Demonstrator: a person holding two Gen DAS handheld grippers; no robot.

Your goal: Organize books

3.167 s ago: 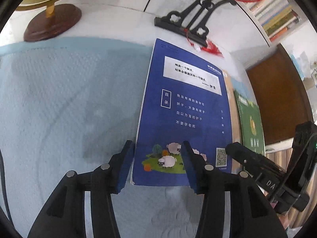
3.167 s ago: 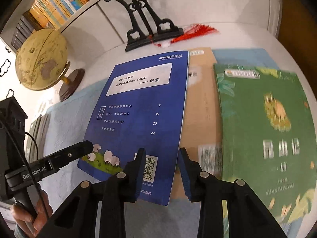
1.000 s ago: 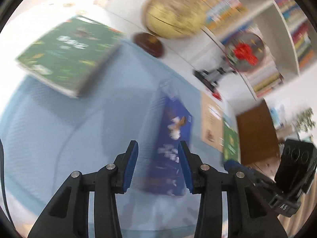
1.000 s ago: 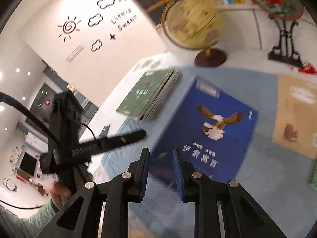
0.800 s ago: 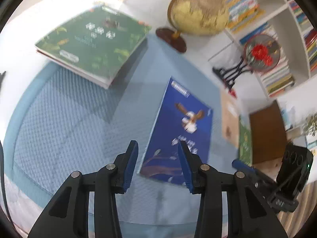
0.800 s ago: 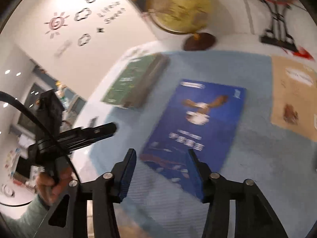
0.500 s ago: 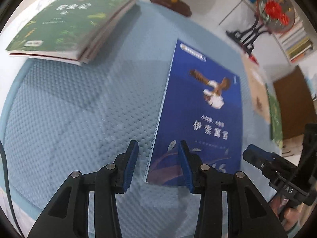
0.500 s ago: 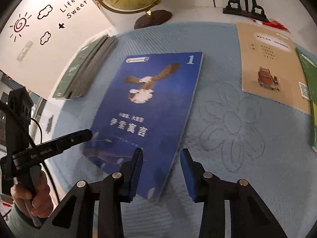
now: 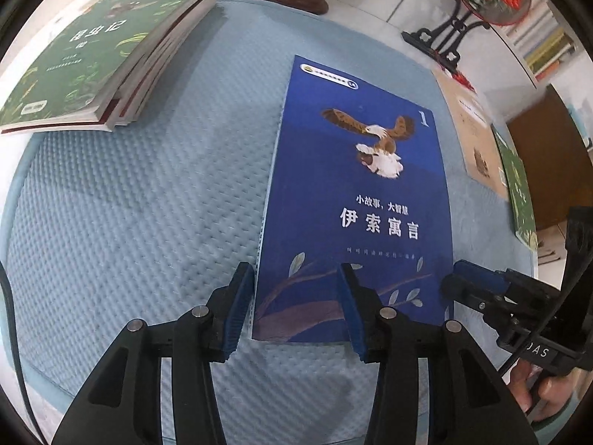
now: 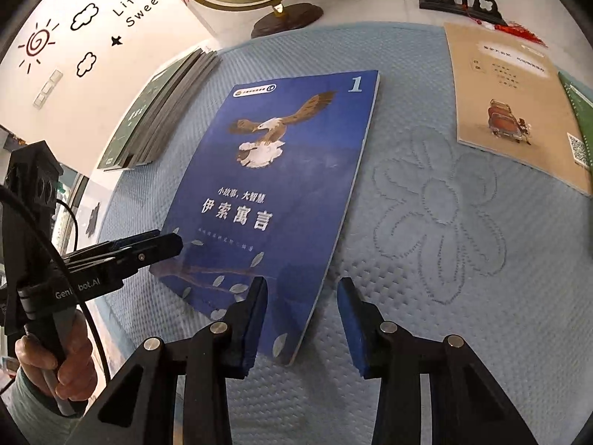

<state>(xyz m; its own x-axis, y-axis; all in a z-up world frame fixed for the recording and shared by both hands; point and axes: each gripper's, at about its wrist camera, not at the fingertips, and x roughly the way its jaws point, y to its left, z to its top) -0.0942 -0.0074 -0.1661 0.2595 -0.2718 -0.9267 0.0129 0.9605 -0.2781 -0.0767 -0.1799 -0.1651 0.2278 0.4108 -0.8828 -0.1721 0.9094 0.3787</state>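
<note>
Book (image 9: 355,200) flat on mat (image 9: 148,204), long axis running away from both tools, near corners between parted jaws of left tool (image 9: 292,304), still widening, and right tool (image 10: 302,319), neither clamped.

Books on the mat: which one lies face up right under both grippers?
The blue book with the eagle on its cover. It lies alone mid-mat, its near edge by both grippers' fingers; the tan book lies off to the side, and the green ones are stacked at the mat's corner.
</note>
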